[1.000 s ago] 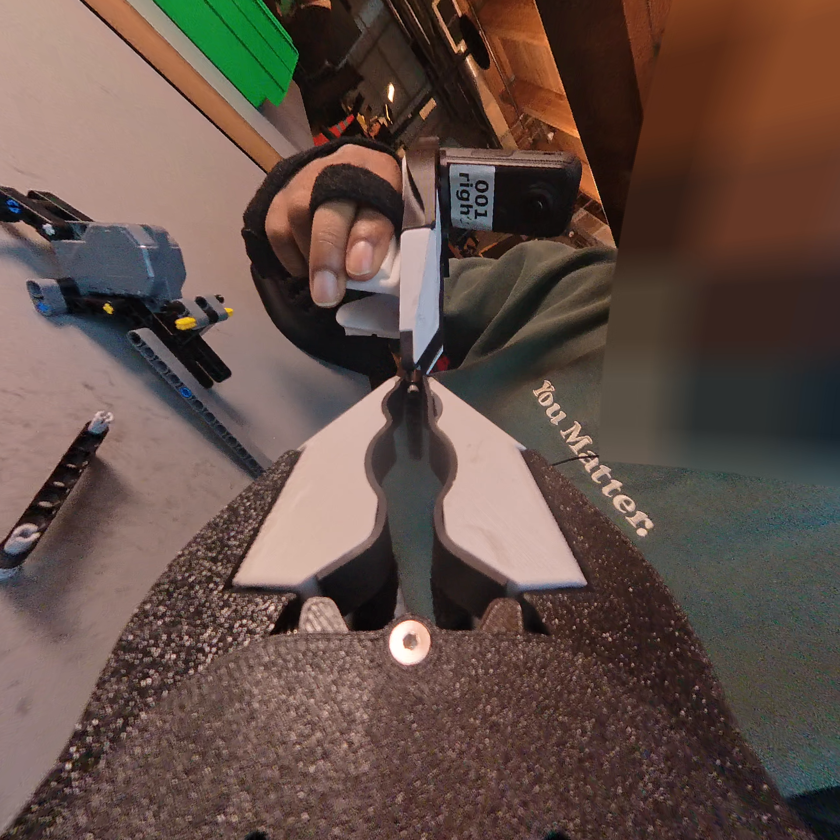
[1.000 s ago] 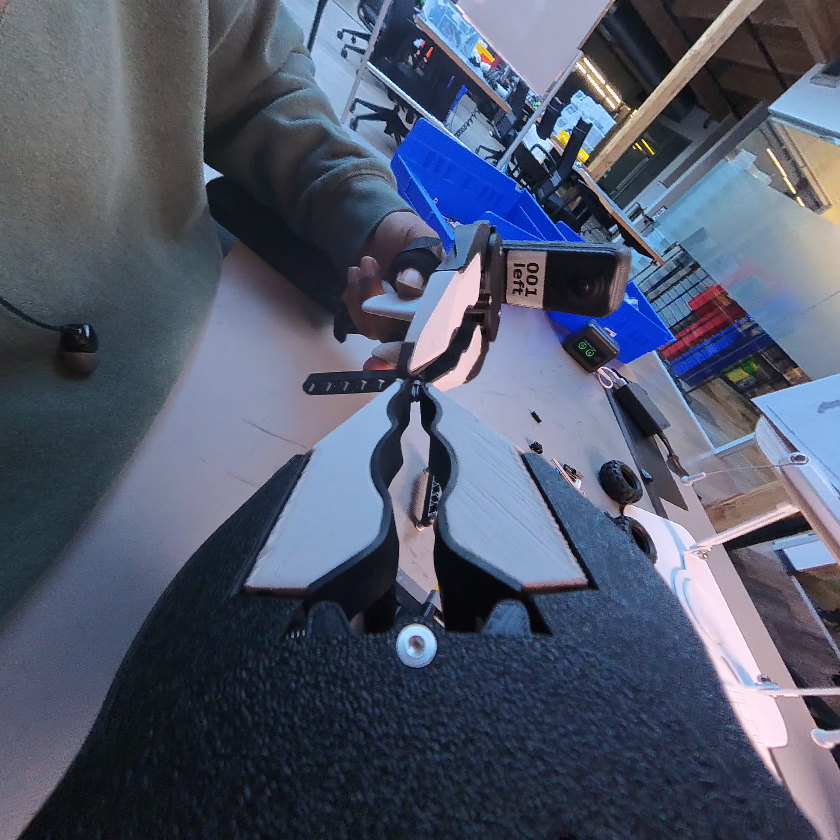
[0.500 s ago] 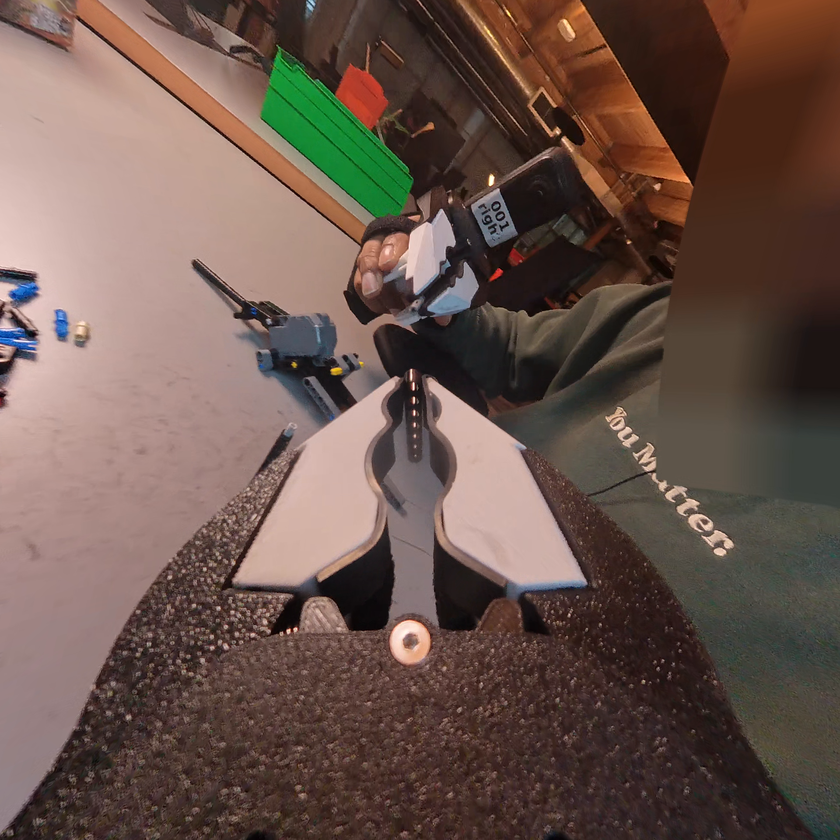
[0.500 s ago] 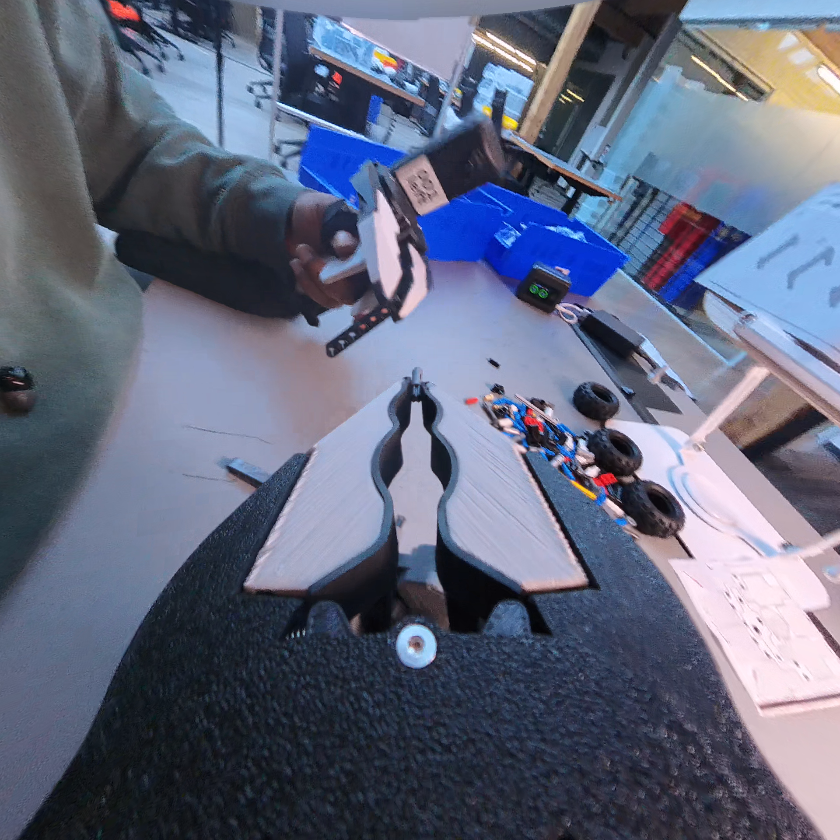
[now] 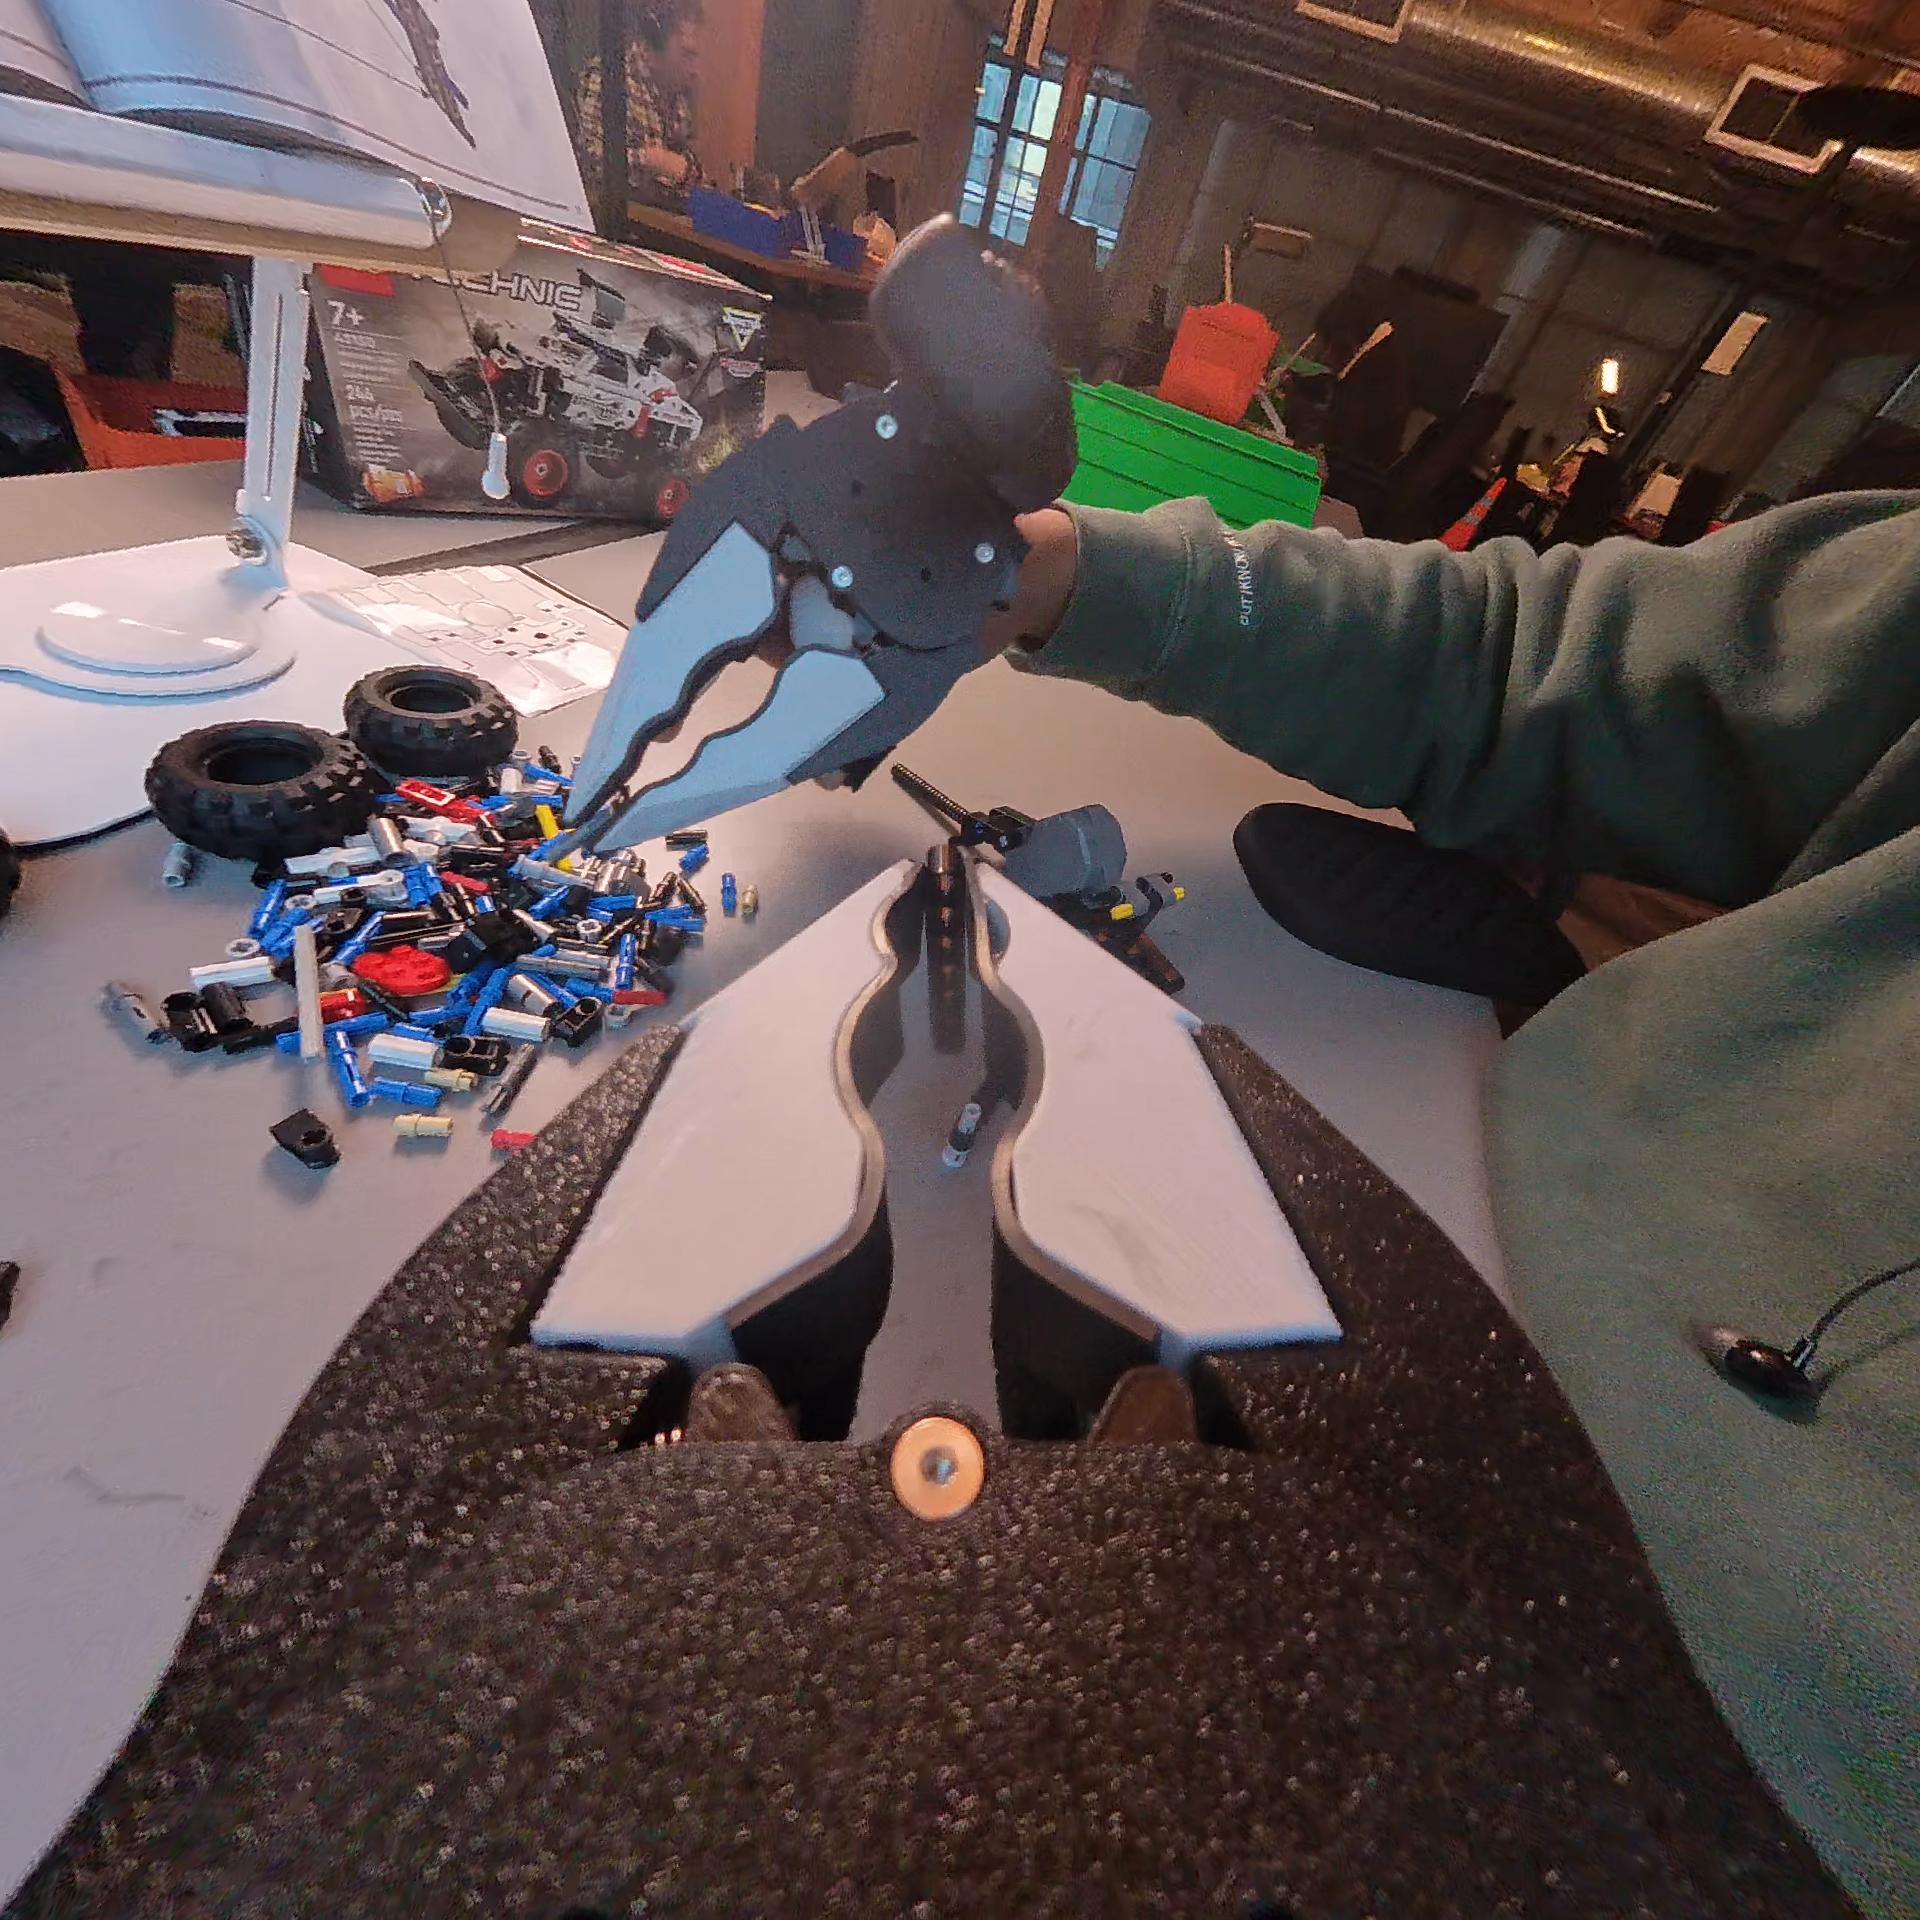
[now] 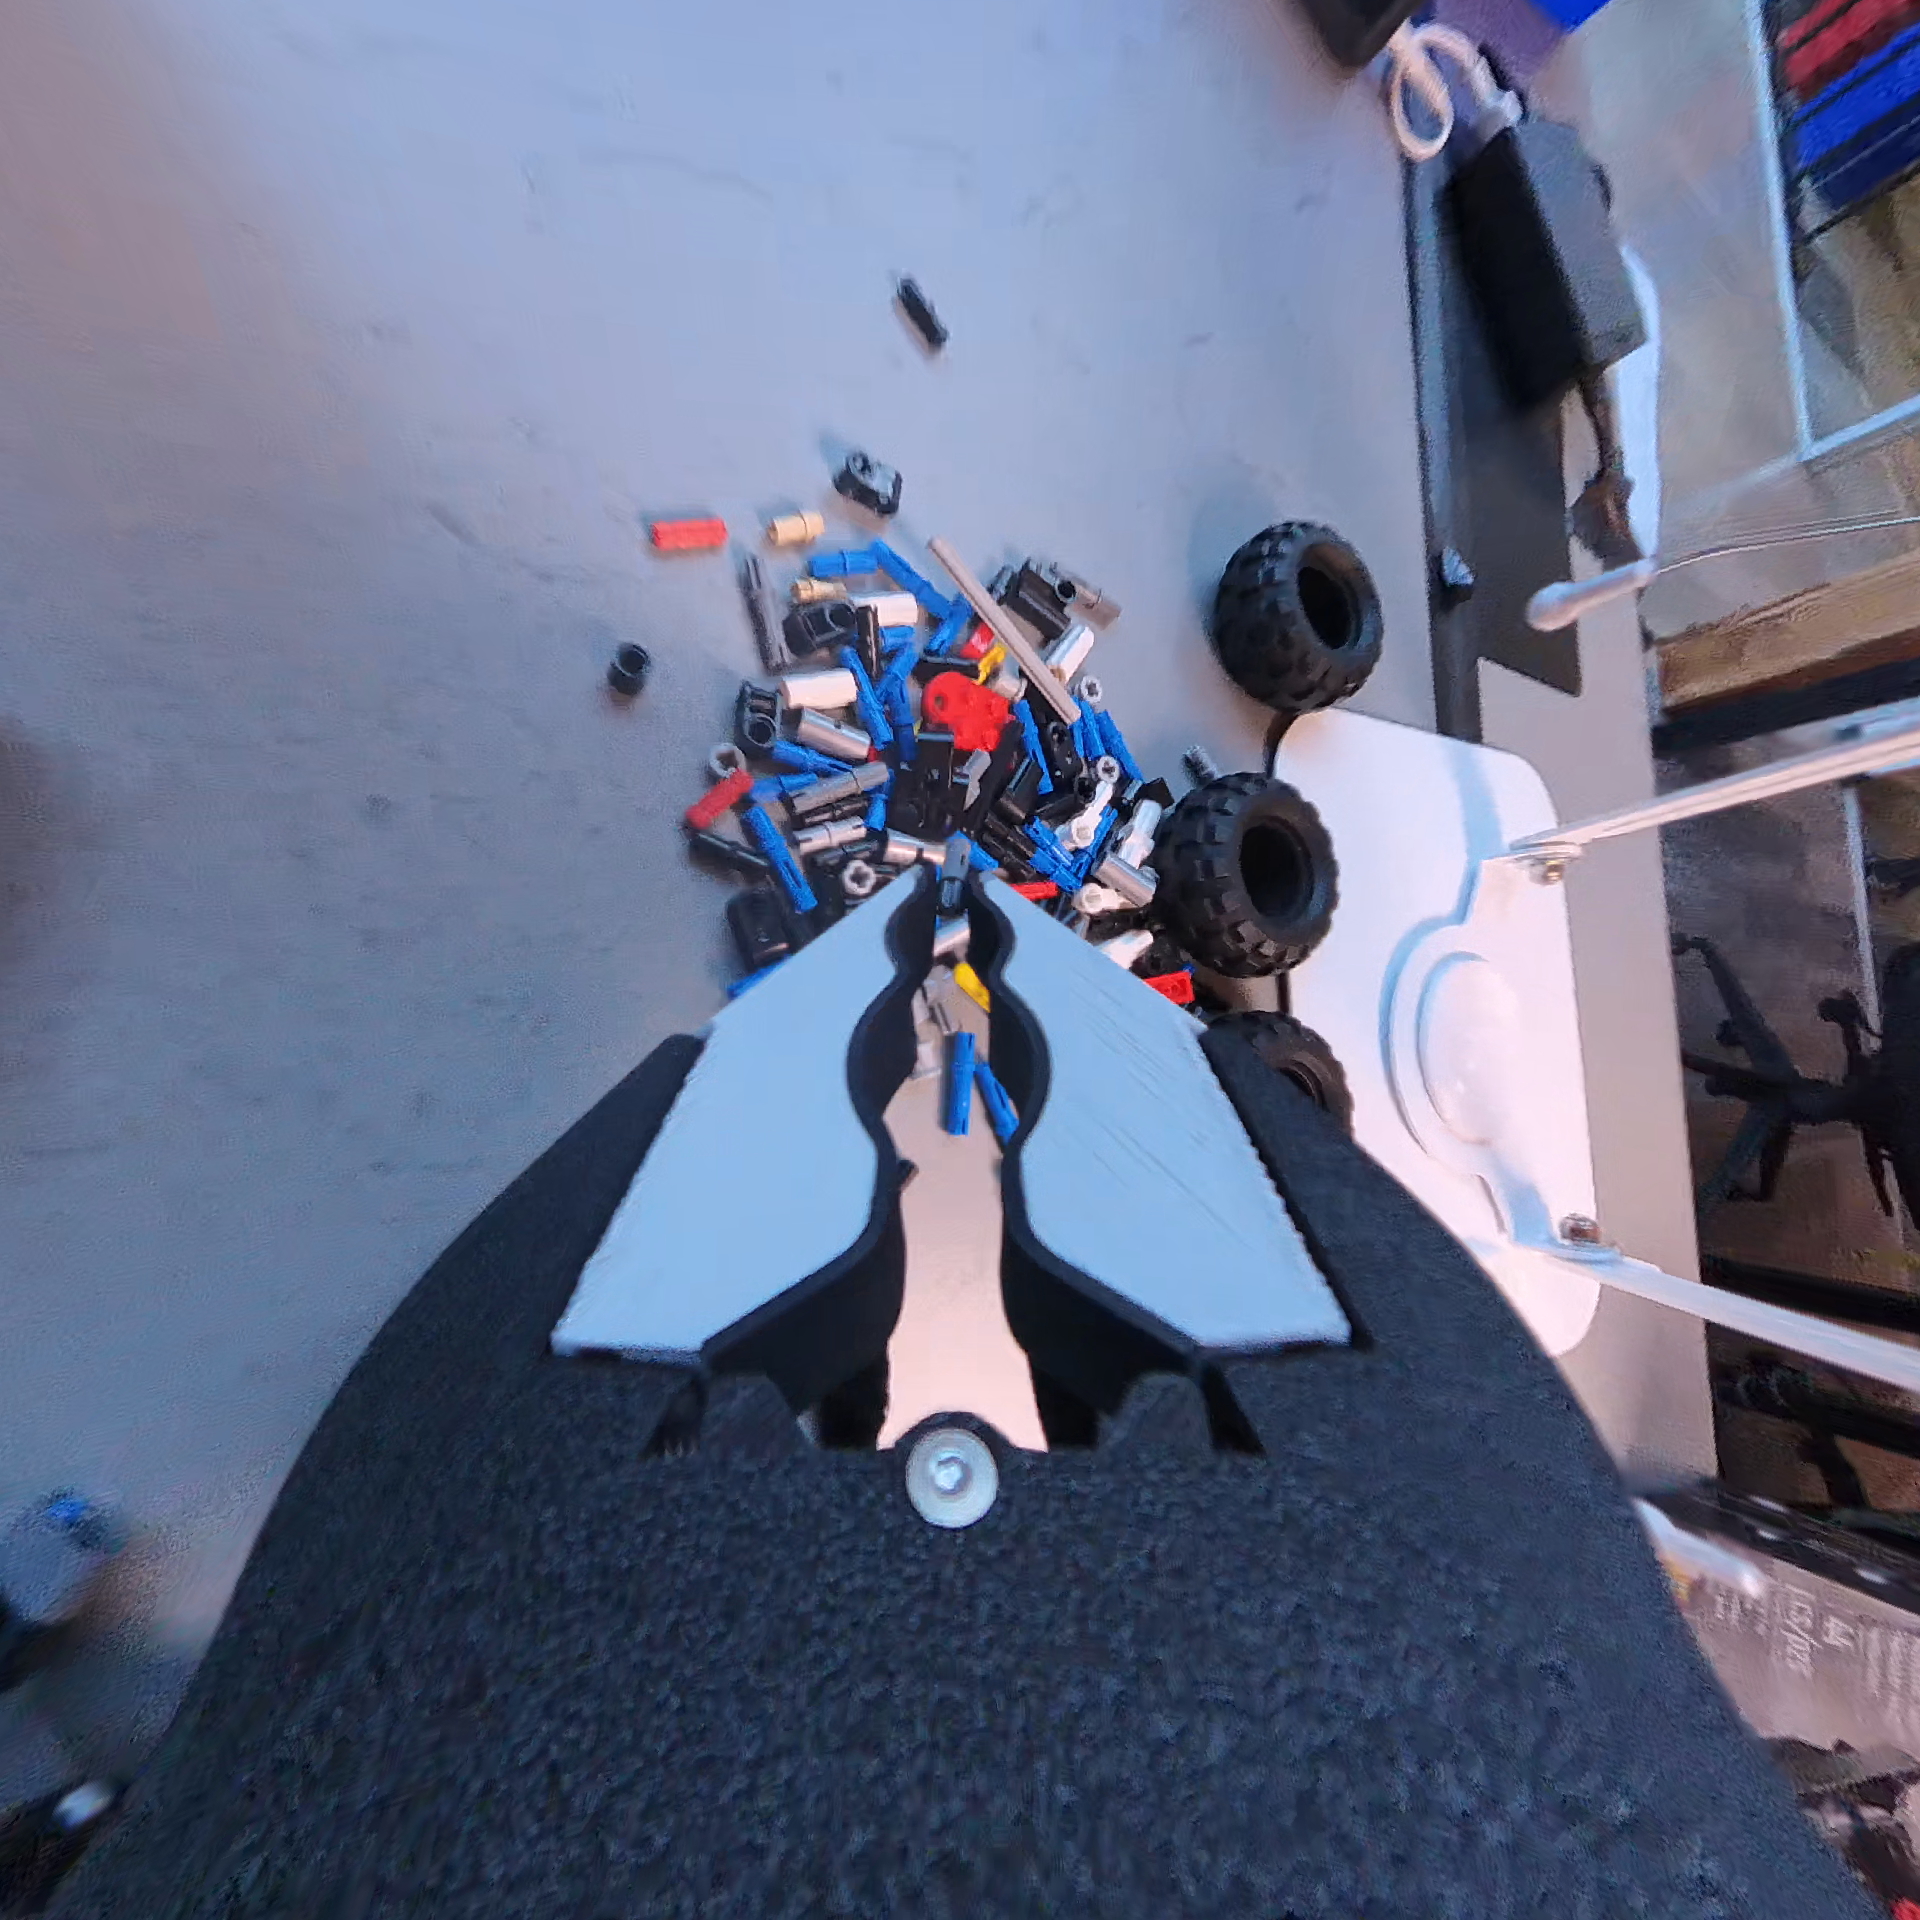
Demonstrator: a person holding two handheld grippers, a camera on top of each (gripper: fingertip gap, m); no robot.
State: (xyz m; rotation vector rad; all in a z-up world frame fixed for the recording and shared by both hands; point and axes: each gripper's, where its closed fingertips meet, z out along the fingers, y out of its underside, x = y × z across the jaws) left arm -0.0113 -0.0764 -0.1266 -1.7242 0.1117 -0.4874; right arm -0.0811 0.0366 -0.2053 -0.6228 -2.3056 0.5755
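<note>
Left gripper (image 5: pixel 948 868) pinches a black holed beam (image 5: pixel 948 956) at its tips, beam held upright off the grey table (image 5: pixel 156 1247), likely kept clear for fitting. Just past it lies a grey motor assembly (image 5: pixel 1070 847). Farther left, right gripper (image 6: pixel 948 883) is nose-down in the loose parts pile (image 6: pixel 914 727), tips nipped onto a small black pin (image 6: pixel 954 868), steep angle to single it out. Black tyres (image 6: pixel 1299 613) sit beside the pile, white stand base (image 6: pixel 1455 1039) beyond, kit box (image 5: pixel 540 384) at back

Printed toy box (image 5: pixel 540 384); lettered sleeve (image 5: pixel 1247 582).
</note>
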